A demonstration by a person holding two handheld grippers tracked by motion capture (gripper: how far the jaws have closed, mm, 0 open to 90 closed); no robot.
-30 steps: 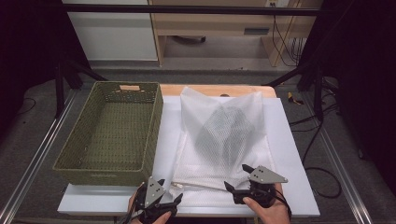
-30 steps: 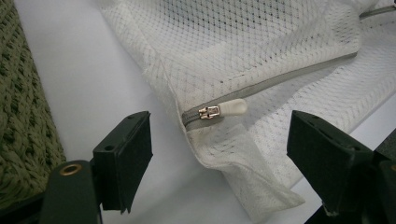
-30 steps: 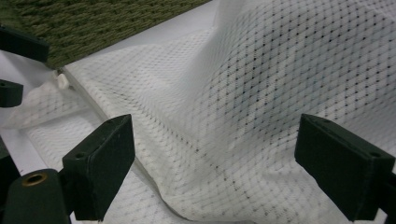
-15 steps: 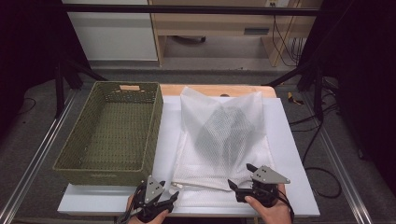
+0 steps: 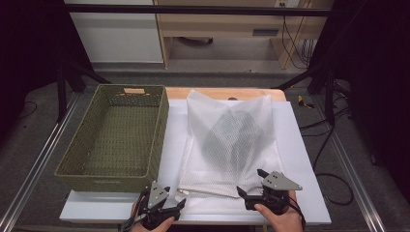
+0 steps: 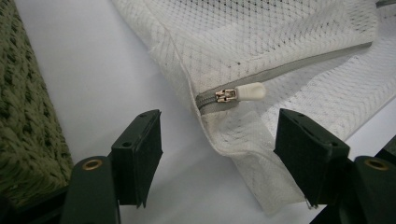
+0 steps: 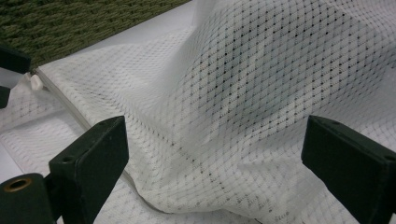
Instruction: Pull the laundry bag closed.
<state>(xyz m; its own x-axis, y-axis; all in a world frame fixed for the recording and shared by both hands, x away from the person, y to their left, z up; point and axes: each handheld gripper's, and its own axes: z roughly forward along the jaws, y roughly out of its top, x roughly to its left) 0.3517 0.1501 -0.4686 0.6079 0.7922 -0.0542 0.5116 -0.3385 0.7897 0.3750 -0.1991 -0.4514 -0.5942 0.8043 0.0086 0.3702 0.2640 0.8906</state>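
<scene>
White tabletop (image 5: 309,159) is seen from the high view, with a green basket (image 5: 116,140) at left and a mesh laundry bag (image 5: 232,140) lying beside it, dark contents inside. Left tongs (image 5: 180,202) and right tongs (image 5: 246,189) are held at its near edge.

Left gripper view: jaws spread, having just been opening; nothing pinched. Zipper pull (image 6: 250,91) is best approached squarely.

Right gripper view: jaws spread astride a raised fold of mesh, not pressed.
</scene>
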